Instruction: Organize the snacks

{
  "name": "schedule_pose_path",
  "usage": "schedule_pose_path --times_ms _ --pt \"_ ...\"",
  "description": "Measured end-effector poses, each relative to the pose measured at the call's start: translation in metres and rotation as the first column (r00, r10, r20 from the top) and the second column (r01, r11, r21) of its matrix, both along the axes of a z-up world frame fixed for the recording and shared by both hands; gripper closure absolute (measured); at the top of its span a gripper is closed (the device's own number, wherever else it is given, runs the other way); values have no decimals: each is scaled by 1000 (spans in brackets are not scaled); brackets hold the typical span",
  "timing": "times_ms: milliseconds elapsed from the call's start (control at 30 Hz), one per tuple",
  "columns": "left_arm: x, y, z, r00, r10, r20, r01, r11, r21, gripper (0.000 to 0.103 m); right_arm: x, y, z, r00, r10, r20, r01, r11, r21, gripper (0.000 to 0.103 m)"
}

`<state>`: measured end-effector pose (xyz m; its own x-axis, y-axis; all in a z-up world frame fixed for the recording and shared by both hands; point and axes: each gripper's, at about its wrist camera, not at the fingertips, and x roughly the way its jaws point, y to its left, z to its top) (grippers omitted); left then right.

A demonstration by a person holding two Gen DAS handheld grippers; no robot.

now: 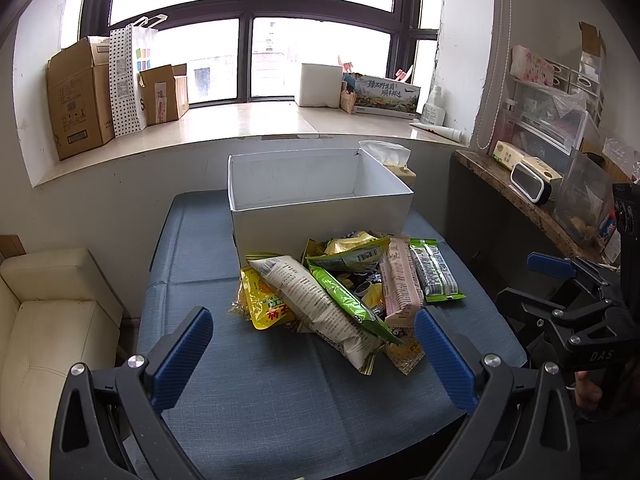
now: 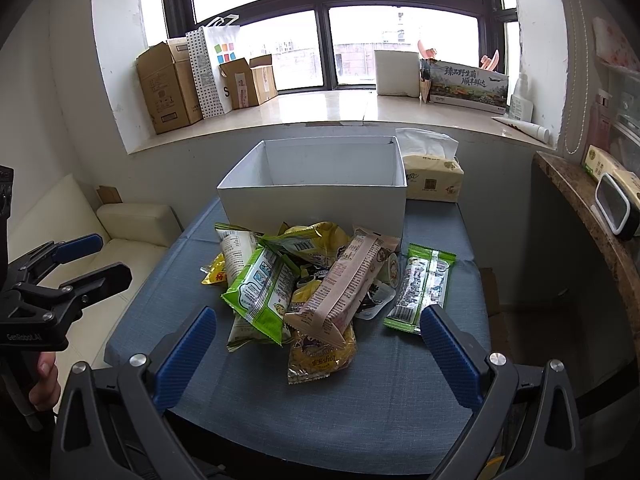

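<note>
The snacks (image 2: 304, 280) lie in a loose heap on the blue-covered worktop (image 2: 380, 408), touching the front wall of an open white box (image 2: 312, 204) that stands behind them. The box looks empty, so the sorting has probably not begun. The box sits just past the heap, likely so that each pack needs only a short lift over its front wall.

The left tongs (image 1: 314, 356) hang spread wide over the near edge of the worktop, holding nothing, with the cream pack (image 1: 316, 304) and a green pack (image 1: 344, 296) lying between the lines of their fingers. The right tongs (image 2: 318, 356) are spread as wide and also empty, and face the pink pack (image 2: 344, 284) and the yellow pack (image 2: 320, 356) at the front of the heap. A striped green pack (image 2: 422, 284) lies apart at the right, flat and free of the others, which makes it an easy first pick for the right side.

The packs overlap each other, so pulling a lower one could drag its neighbours. The top ones seem the safer start.

A tissue pack (image 2: 434, 176) stands beside the box's right rear corner and seems no part of the job.
</note>
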<state>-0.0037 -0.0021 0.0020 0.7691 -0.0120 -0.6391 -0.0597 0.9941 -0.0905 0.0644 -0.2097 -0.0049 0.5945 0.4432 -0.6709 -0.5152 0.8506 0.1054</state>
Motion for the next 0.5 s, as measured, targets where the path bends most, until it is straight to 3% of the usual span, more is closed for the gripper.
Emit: schedule_pose_path --times_ms 500 --pt "0 1 3 1000 -2 3 2 1000 3 0 1 0 -1 1000 0 -4 0 1000 1 0"
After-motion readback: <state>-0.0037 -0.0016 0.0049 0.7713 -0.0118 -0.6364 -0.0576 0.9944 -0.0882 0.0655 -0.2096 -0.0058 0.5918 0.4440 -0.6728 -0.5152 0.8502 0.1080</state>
